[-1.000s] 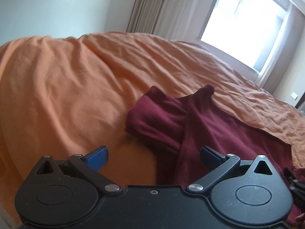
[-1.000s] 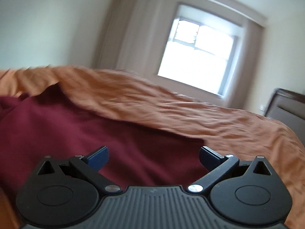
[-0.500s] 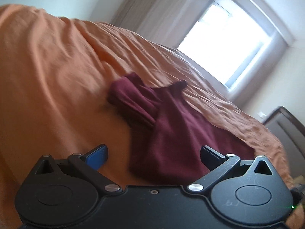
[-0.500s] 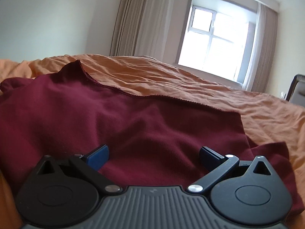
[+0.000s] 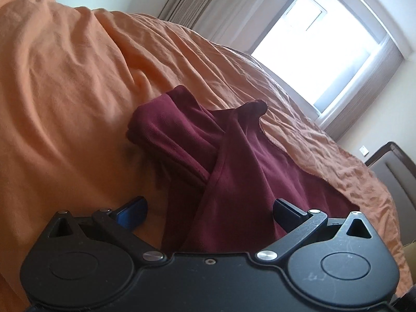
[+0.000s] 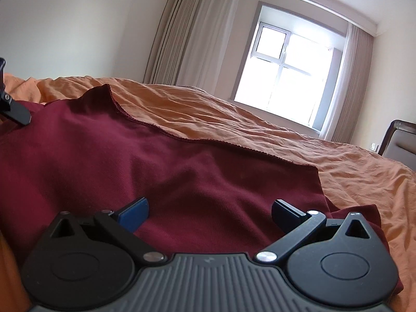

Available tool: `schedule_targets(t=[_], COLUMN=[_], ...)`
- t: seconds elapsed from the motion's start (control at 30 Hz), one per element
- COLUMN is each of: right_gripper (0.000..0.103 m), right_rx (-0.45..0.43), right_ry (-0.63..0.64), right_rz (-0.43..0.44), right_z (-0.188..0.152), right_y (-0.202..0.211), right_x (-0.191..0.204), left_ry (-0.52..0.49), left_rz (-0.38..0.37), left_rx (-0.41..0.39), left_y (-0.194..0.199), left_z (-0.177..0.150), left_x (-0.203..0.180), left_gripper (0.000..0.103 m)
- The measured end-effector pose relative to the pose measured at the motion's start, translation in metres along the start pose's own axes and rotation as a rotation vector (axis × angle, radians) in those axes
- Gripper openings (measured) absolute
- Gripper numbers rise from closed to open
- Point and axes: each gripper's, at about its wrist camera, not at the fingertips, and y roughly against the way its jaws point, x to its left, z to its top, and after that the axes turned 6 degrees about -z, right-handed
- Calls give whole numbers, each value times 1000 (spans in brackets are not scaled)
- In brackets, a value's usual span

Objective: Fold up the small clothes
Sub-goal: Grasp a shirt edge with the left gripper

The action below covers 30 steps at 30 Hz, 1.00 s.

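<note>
Closest in, the left gripper [image 5: 209, 212] hangs low over the bed with its two blue-tipped fingers [image 5: 131, 212] spread wide and nothing between them; the near edge of a dark red garment [image 5: 234, 171] runs up through the gap, though neither finger pinches it. The right gripper [image 6: 210, 213] is just as wide apart and just as empty, held over the broad flat part of the same garment [image 6: 156, 166], which fills the space between and beyond its fingers. At the far left edge of the right wrist view a bit of black linkage, most likely part of the other gripper, pokes in above the cloth. The garment lies on a rumpled orange bedspread [image 5: 65, 83]; toward the left end it is bunched into thick overlapping folds with one corner poking up, while toward the right it spreads smooth with a stitched hem along its far edge. Further off the orange cover rolls on in creases, a dark headboard [image 6: 400, 140] shows at the right, and at the back a bright window [image 6: 286, 75] sits between pale curtains [image 6: 182, 36]
</note>
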Motion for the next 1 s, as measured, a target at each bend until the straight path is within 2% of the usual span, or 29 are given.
schedule_targets(t=[0.07, 0.1, 0.23, 0.37, 0.5, 0.6, 0.7, 0.77, 0.83, 0.9, 1.0], right_gripper=[103, 103, 103, 103, 103, 103, 103, 103, 103, 103, 103], right_rx=[-1, -1, -1, 0, -1, -2, -3, -4, -5, -7, -10], right_ry=[-4, -5, -6, -6, -6, -5, -5, -6, -7, -8, -7], right_rz=[2, 3, 3, 4, 3, 1, 1, 0, 0, -3, -9], right_z=[0, 0, -1, -1, -1, -1, -1, 0, -1, 0, -1], right_y=[0, 0, 0, 0, 0, 1, 1, 1, 1, 2, 3], right_x=[-1, -1, -1, -1, -1, -1, -1, -1, -1, -1, 0], left_ry=[17, 25, 67, 151, 163, 181, 195, 169, 97, 8, -96], left_rz=[-18, -31, -100, -136, -138, -111, -106, -96, -55, -16, 4], left_rx=[-6, -9, 5, 0, -3, 5, 5, -3, -22, -51, -87], left_y=[5, 7, 11, 10, 4, 1, 1, 3, 6, 8, 11], left_z=[-1, -2, -6, -3, 1, 1, 2, 3, 4, 4, 5], left_x=[3, 4, 13, 24, 24, 25, 25, 18, 3, -15, -37], left_gripper=[99, 93, 56, 52, 51, 36, 26, 20, 16, 15, 14])
